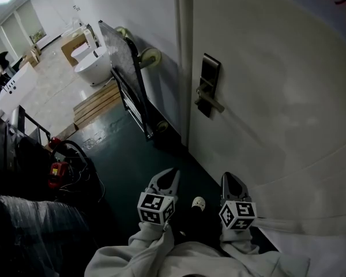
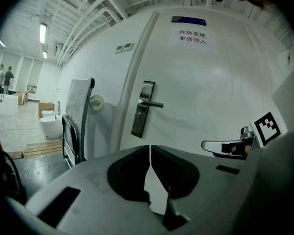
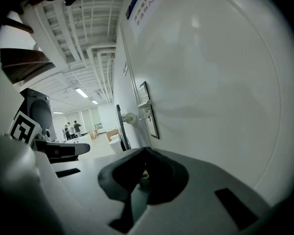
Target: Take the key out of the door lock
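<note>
In the head view, both grippers are held low in front of the person, side by side and pointing toward a white door (image 1: 265,97). The left gripper (image 1: 169,175) and the right gripper (image 1: 230,180) are well apart from the door lock (image 1: 209,85), a dark plate with a lever handle near the door's edge. A pale shoe tip (image 1: 199,202) shows on the dark floor between the grippers. To the left, a hand trolley (image 1: 132,79) leans against the wall, with a white toilet (image 1: 92,68) beyond it.

In the left gripper view, the jaws are closed tip to tip with nothing between them. The lock sits ahead above them, and a paper notice (image 2: 192,36) is stuck higher on the door. The key is too small to make out on the plate, though it may be at the keyhole below the lever.

In the right gripper view, the jaws meet at the tips, clenched and seemingly empty. A small pale spot (image 3: 144,176) shows in the gap behind them, and I cannot tell what it is. The lock stands far off along the door.
</note>
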Action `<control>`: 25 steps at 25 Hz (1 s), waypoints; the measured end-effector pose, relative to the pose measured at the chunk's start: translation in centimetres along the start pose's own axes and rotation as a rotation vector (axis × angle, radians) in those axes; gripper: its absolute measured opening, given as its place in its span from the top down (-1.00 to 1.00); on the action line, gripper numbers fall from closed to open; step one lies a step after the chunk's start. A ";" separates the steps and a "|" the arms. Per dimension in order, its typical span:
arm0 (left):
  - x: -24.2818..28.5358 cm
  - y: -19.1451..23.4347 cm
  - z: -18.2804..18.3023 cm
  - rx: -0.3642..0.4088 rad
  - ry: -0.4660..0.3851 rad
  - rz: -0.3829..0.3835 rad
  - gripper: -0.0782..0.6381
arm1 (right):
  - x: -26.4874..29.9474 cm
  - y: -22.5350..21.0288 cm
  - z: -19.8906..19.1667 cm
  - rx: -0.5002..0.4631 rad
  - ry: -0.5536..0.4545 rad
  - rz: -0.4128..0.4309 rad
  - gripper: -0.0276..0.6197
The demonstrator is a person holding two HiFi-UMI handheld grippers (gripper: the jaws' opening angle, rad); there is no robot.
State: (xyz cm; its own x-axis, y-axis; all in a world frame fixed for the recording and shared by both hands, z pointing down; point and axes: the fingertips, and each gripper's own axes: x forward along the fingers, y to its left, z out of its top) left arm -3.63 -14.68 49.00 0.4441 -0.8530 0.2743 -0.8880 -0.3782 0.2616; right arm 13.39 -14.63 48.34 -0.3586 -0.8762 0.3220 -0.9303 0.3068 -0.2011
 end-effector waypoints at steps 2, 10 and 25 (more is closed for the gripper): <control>0.9 0.4 0.5 -0.010 -0.004 0.014 0.72 | 1.1 -0.4 0.5 -0.003 0.004 0.012 0.75; 4.9 1.4 2.6 -0.009 -0.032 0.045 0.72 | 4.7 -2.2 2.5 -0.012 0.001 0.054 0.75; 10.2 3.2 3.0 -0.071 -0.046 0.083 0.72 | 9.7 -4.1 3.4 -0.041 0.021 0.112 0.75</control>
State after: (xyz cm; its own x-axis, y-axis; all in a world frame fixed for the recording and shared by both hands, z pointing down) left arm -2.26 -25.71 49.82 0.3618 -0.8966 0.2555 -0.9101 -0.2803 0.3053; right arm 14.00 -25.62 49.13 -0.4612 -0.8280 0.3190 -0.8868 0.4175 -0.1984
